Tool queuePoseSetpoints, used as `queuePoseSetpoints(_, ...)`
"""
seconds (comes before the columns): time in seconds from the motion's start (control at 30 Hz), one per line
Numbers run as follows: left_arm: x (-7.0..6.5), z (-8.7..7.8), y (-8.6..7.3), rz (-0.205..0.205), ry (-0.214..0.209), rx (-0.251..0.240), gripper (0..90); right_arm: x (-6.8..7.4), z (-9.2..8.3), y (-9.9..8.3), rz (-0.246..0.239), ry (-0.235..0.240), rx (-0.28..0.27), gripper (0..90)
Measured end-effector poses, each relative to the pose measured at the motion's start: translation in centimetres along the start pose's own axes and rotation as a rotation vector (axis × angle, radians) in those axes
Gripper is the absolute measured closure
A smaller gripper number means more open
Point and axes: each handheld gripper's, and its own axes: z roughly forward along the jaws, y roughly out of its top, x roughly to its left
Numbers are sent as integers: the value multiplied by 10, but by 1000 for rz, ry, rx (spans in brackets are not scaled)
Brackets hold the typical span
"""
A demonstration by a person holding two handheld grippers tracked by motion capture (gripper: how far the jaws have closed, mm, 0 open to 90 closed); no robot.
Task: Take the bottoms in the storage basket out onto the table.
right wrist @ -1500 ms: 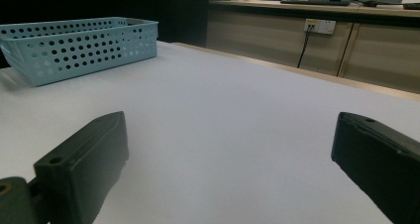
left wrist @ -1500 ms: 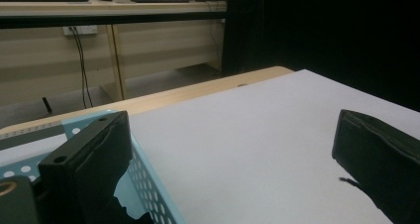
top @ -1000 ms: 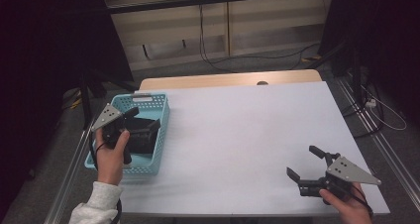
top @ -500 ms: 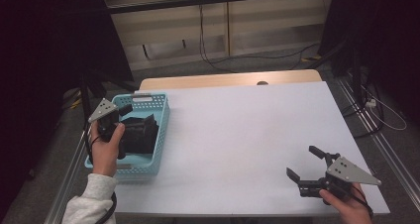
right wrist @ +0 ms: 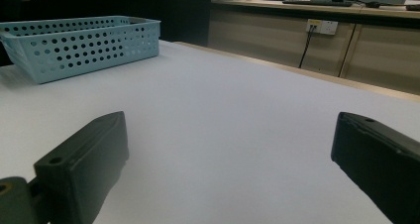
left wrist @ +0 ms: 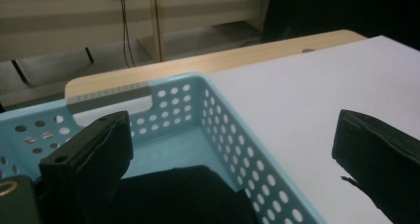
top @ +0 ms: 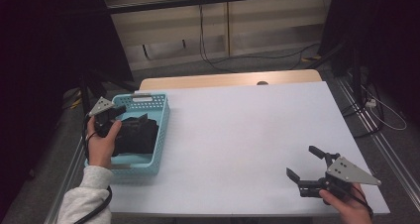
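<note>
A light blue perforated basket [top: 161,127] stands on the left part of the white table [top: 247,130]. Inside it lies a black bundle [top: 136,137], also seen at the bottom of the left gripper view as a black bundle [left wrist: 183,196]. My left gripper [top: 115,119] hovers over the basket's left side, jaws wide open with nothing between them. From its own camera, the left gripper [left wrist: 230,130] straddles the basket's far right corner [left wrist: 198,92]. My right gripper [top: 301,160] is open above the table's near right corner, empty, and the right gripper [right wrist: 230,130] faces the basket [right wrist: 79,40].
A wooden strip [top: 228,80] borders the table's far edge. Beyond it are low cabinets with hanging cables [top: 200,30]. Metal rails [top: 376,135] run along the floor at the right. A person's left hand [top: 101,147] and grey sleeve [top: 81,199] rise at the bottom left.
My left gripper has shifted left and a little farther away over the basket. The right gripper has stayed where it was.
</note>
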Motion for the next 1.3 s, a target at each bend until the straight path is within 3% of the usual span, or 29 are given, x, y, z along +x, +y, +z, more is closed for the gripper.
queuePoseSetpoints(0.2, 14, 4, -7, 6, 32, 61, 25, 0, 0, 0, 6, 2, -1, 3)
queuePoseSetpoints(0.3, 20, 7, -9, -12, 44, 78, 26, 0, 0, 0, 7, 3, 1, 3)
queuePoseSetpoints(0.53, 31, 14, -18, 6, 70, 157, 29, 0, 0, 0, 7, 8, 2, 3)
queuePoseSetpoints(0.8, 36, 25, -30, 10, 58, 238, 32, 0, 1, -1, 9, 16, 2, 3)
queuePoseSetpoints(1.0, 38, 31, -35, 40, 30, 317, 35, 0, 1, -1, 12, 20, 2, 3)
queuePoseSetpoints(1.3, 41, 41, -42, 18, 62, 369, 32, 0, 2, -1, 16, 22, 4, 3)
